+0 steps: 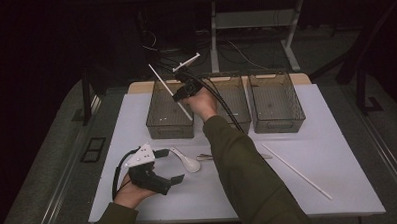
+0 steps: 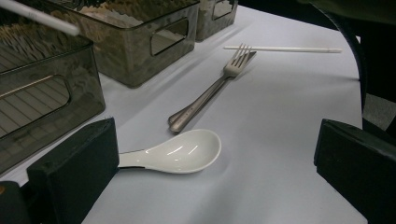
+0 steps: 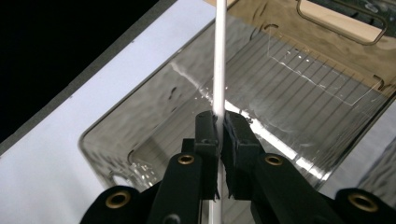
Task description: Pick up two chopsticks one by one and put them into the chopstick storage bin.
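Note:
My right gripper (image 1: 182, 95) is raised over the left grey bin (image 1: 157, 124) and is shut on a long white stick (image 1: 157, 76), which slants across that bin. In the right gripper view the jaws (image 3: 217, 125) pinch the stick (image 3: 219, 56) above the bin's ribbed floor (image 3: 289, 93). My left gripper (image 1: 172, 166) rests low on the white table sheet, jaws wide open. A white ceramic spoon (image 1: 187, 162) lies just beyond its tips. In the left gripper view the spoon (image 2: 187, 151) lies between the open jaws (image 2: 217, 156), untouched, its handle behind the left jaw.
A metal fork (image 1: 210, 156) lies right of the spoon, seen also as the fork (image 2: 210, 93). A second white stick (image 1: 296, 171) lies at the table's right. A middle bin (image 1: 237, 121) and a right bin (image 1: 277, 124) stand in the back row.

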Available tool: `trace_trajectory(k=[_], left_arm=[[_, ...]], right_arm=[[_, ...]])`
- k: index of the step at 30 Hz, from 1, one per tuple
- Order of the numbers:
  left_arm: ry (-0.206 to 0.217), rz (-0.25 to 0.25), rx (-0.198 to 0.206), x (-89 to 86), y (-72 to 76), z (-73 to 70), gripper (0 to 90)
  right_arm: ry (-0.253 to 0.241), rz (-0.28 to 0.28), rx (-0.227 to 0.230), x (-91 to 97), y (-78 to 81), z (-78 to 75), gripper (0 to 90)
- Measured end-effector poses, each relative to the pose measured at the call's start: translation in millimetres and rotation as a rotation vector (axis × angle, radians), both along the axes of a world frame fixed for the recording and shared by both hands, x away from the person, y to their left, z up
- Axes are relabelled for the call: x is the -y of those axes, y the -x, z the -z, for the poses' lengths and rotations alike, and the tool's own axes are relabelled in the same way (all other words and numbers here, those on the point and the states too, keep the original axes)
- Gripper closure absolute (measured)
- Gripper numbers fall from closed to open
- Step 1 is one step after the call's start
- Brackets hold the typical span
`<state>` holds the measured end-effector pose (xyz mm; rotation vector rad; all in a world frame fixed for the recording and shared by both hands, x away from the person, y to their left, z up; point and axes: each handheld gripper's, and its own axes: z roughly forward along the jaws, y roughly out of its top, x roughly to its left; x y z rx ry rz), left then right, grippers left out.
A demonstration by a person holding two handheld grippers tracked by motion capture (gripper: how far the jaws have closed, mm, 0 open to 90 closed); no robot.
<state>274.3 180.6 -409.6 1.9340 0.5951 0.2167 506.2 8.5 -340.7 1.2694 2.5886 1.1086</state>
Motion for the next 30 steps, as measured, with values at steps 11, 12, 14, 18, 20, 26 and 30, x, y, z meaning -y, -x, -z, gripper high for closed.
trace_trajectory(k=[11,12,14,18,20,26,30], left_arm=[[-0.005,0.001,-0.002,-0.6,-0.7,0.4,0.0],[-0.004,0.001,-0.002,-0.4,-0.6,0.4,0.0],[-0.004,0.001,-0.003,-0.2,-0.8,0.5,0.0],[-0.007,0.002,-0.001,-0.2,-0.9,0.6,0.0],[-0.007,0.003,-0.001,-0.3,-0.9,0.6,0.0],[-0.010,0.006,0.000,-0.3,-1.0,0.5,0.0],[-0.008,0.003,-0.001,-0.2,-1.0,0.7,0.0]], right_arm=[[0.064,-0.021,-0.030,-13.5,2.1,26.1,84.3],[0.064,-0.024,-0.031,-13.8,2.6,28.3,84.2],[0.074,-0.031,-0.036,-14.4,3.4,32.5,84.2],[0.095,-0.031,-0.046,-15.3,4.7,39.5,84.1],[0.100,-0.033,-0.048,-16.0,5.2,41.4,84.1],[0.138,-0.046,-0.048,-20.7,6.4,43.8,83.0],[0.146,-0.037,-0.039,-18.4,5.4,42.6,76.8]])
